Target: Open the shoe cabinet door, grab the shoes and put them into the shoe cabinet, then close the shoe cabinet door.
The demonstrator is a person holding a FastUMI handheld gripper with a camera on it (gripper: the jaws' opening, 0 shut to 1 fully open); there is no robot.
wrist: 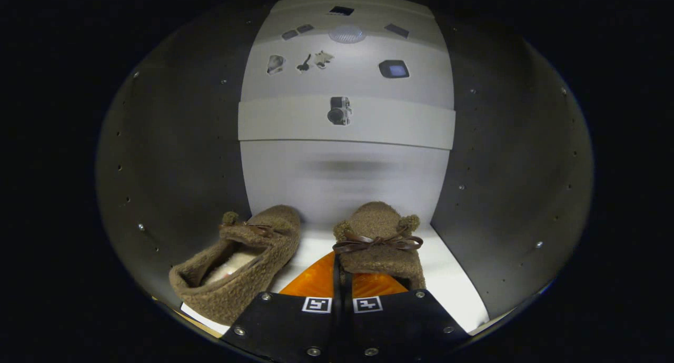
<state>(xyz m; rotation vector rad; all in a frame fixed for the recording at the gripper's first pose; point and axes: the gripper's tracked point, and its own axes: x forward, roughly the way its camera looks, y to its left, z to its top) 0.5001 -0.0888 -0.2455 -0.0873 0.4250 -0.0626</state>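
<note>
Gripper (343,278) fingers are seen nearly closed, only a thin slit left between them, clamped on the heel wall of a fuzzy brown fleece slipper with a dark brown ribbon bow (380,242). That slipper is held just ahead of the fingers, toe pointed at the back panel, two small pompoms flanking the bow. A second matching fleece slipper (239,260) is set on the white cabinet floor (453,284) just left of the held one, tilted, pale lining exposed. Grey side walls with rows of small screw holes (505,157) are seen either side. A pale back panel with small stickers (347,115) lies beyond.
</note>
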